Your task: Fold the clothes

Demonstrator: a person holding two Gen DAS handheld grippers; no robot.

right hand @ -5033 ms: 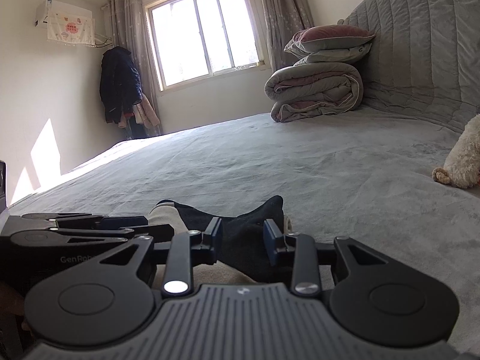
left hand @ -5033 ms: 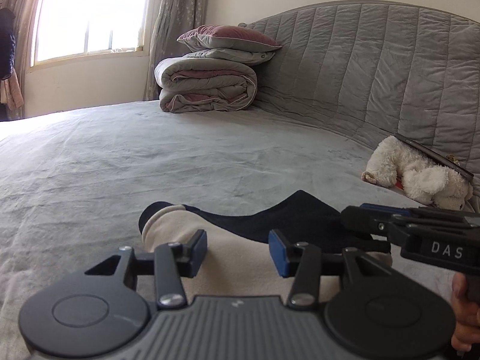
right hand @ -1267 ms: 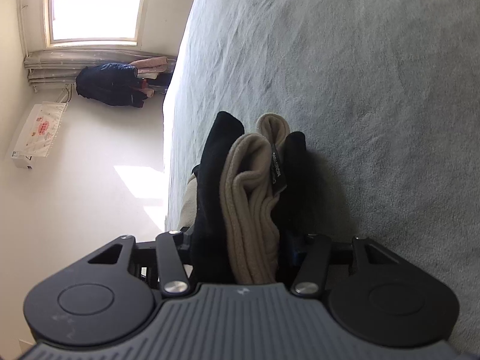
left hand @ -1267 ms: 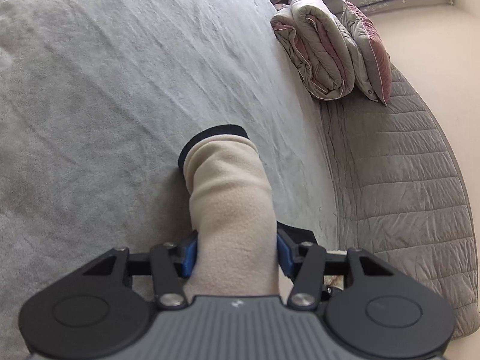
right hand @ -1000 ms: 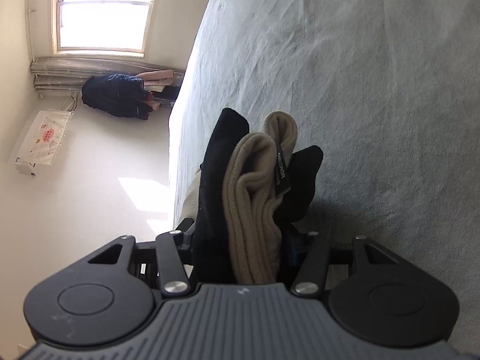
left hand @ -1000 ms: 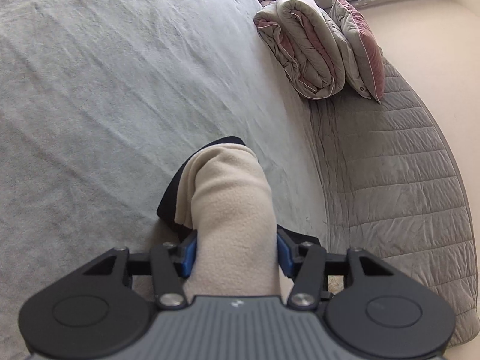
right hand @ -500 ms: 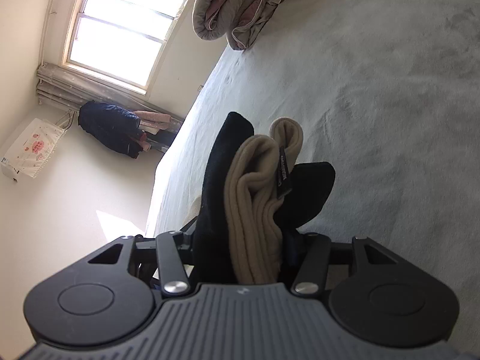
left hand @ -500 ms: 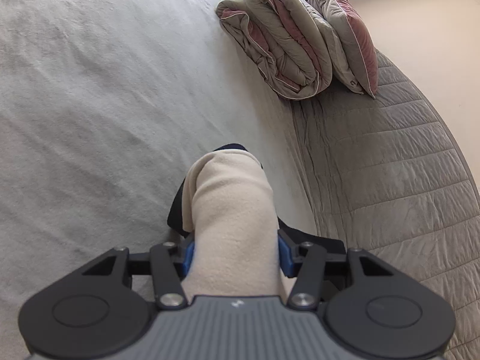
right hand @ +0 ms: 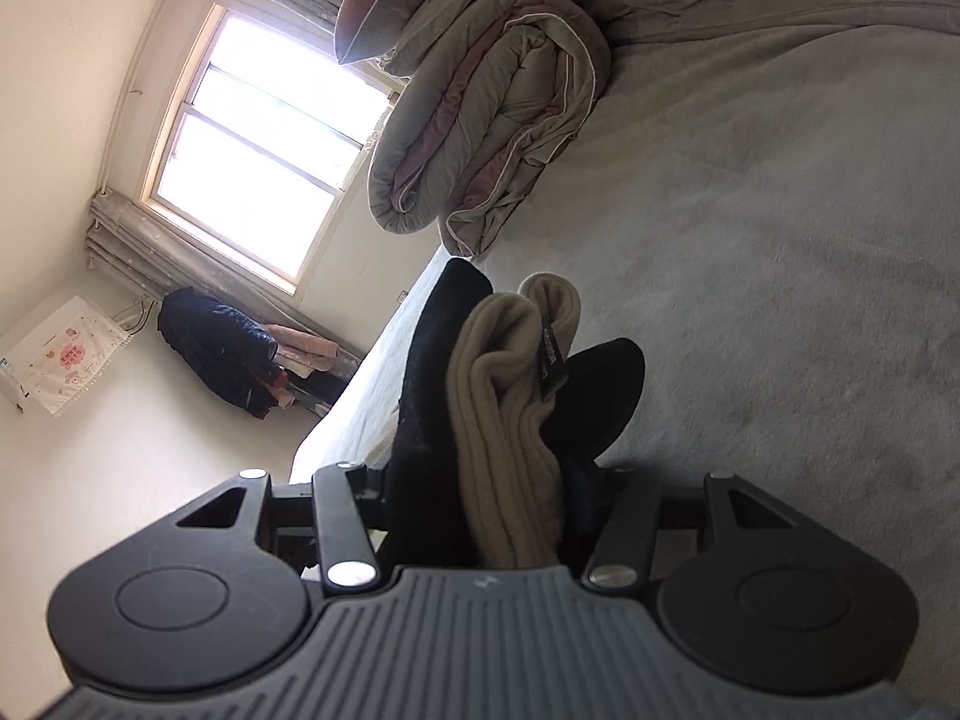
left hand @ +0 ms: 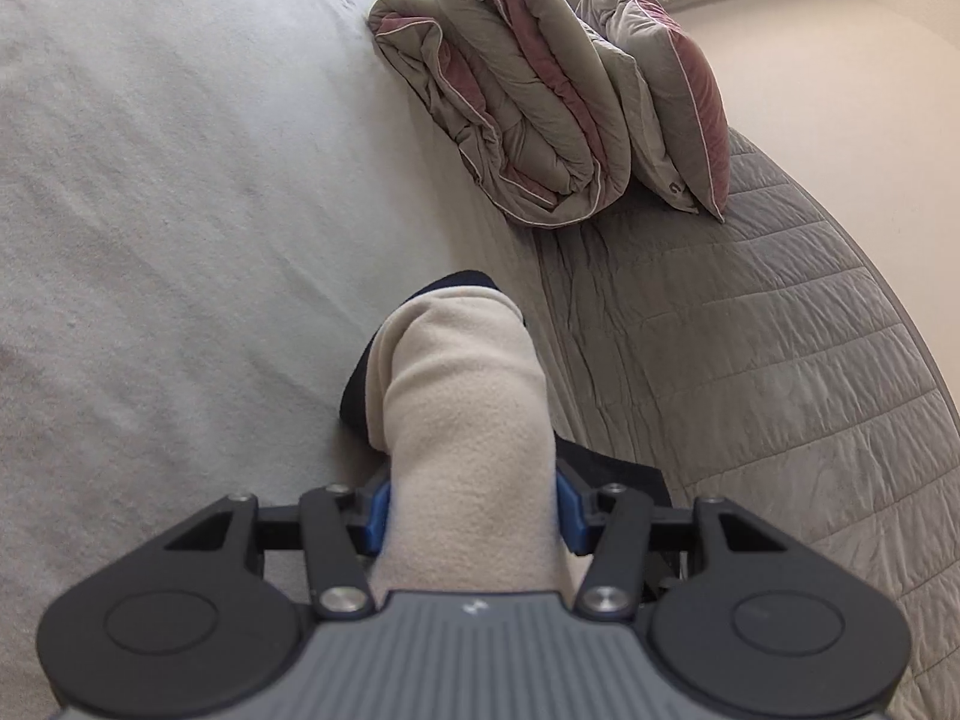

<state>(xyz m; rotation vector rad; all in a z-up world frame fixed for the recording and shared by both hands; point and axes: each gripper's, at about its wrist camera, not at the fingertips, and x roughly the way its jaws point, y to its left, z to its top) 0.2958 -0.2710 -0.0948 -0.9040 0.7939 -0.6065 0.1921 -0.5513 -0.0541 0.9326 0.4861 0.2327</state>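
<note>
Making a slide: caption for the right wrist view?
Right gripper clamps bunched beige-and-black garment above the grey bed.

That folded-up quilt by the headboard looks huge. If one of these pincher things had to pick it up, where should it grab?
Probably at the thin piped edge of the folded quilt, where its layers end facing the open bed. Come in from the bed side, low along the bed. The rolled bulk looks far too fat for the jaws. Both grippers are busy: the left gripper and right gripper each clamp the garment.
</note>
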